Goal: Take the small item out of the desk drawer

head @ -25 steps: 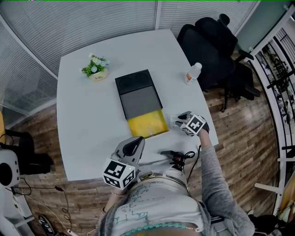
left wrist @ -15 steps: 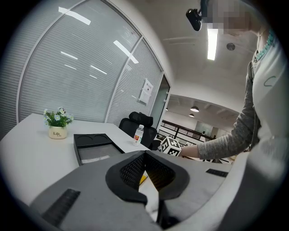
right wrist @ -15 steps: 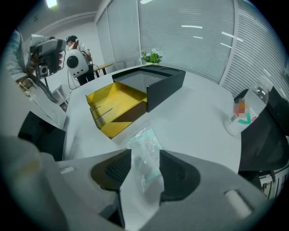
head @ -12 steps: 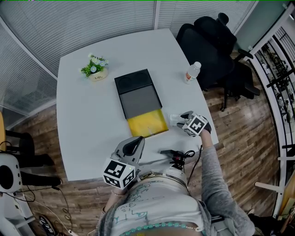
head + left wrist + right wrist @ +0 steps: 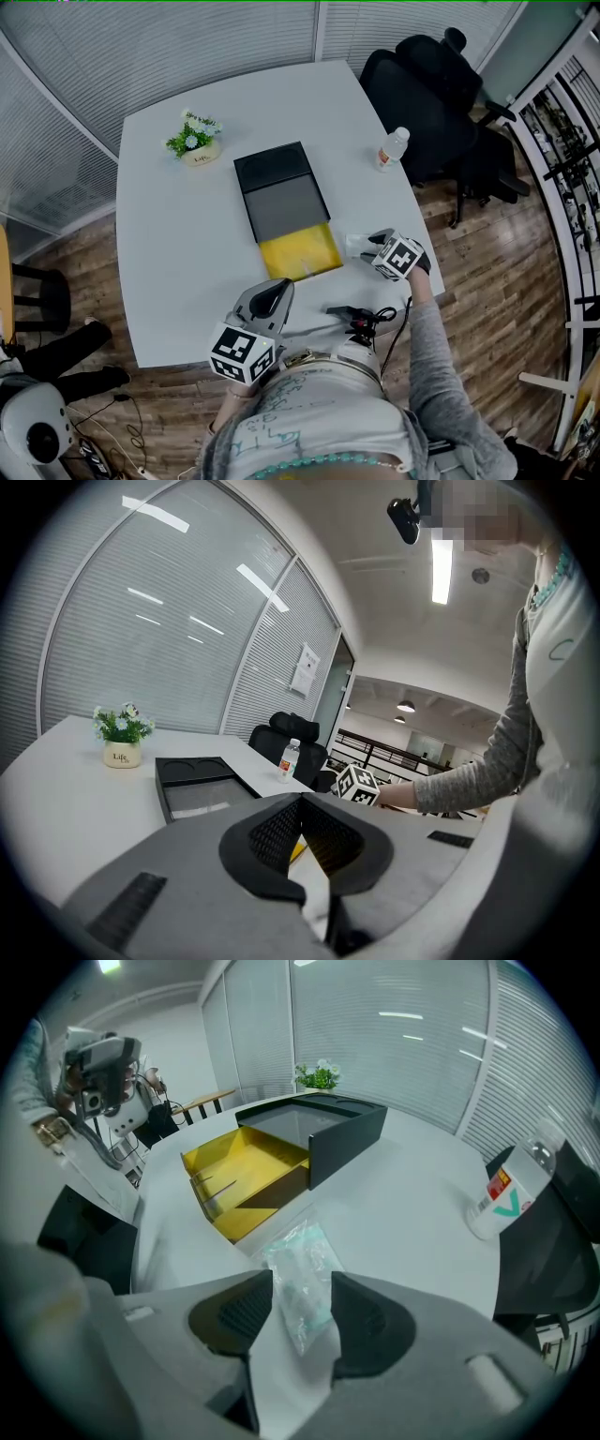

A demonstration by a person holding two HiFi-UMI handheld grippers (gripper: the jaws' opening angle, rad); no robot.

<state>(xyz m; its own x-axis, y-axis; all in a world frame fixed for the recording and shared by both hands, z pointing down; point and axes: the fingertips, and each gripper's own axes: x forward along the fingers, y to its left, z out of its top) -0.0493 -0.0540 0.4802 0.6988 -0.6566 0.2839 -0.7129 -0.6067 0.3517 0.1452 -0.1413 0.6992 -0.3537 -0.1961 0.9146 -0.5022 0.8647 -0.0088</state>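
Observation:
A black desk drawer unit (image 5: 281, 190) lies on the white table (image 5: 178, 253), its yellow drawer (image 5: 298, 251) pulled out and showing nothing inside. The small item, a clear plastic bag (image 5: 355, 246) with pale green contents, lies on the table just right of the drawer. My right gripper (image 5: 372, 246) points steeply down over it. In the right gripper view the bag (image 5: 298, 1260) rests between the spread pads of that gripper (image 5: 302, 1288), untouched; the jaws have just been opening. My left gripper (image 5: 277, 289) hovers near the table's front edge, its tips (image 5: 300, 801) together and holding nothing.
A water bottle (image 5: 393, 148) stands at the table's right edge, with a black office chair (image 5: 422, 84) behind it. A small potted plant (image 5: 195, 138) sits at the back left. A black device with a cable (image 5: 361, 319) lies near the front edge.
The right gripper has shifted slightly right and the bag now lies loose on the table. The left gripper has not moved. Someone's legs have come into view at lower left.

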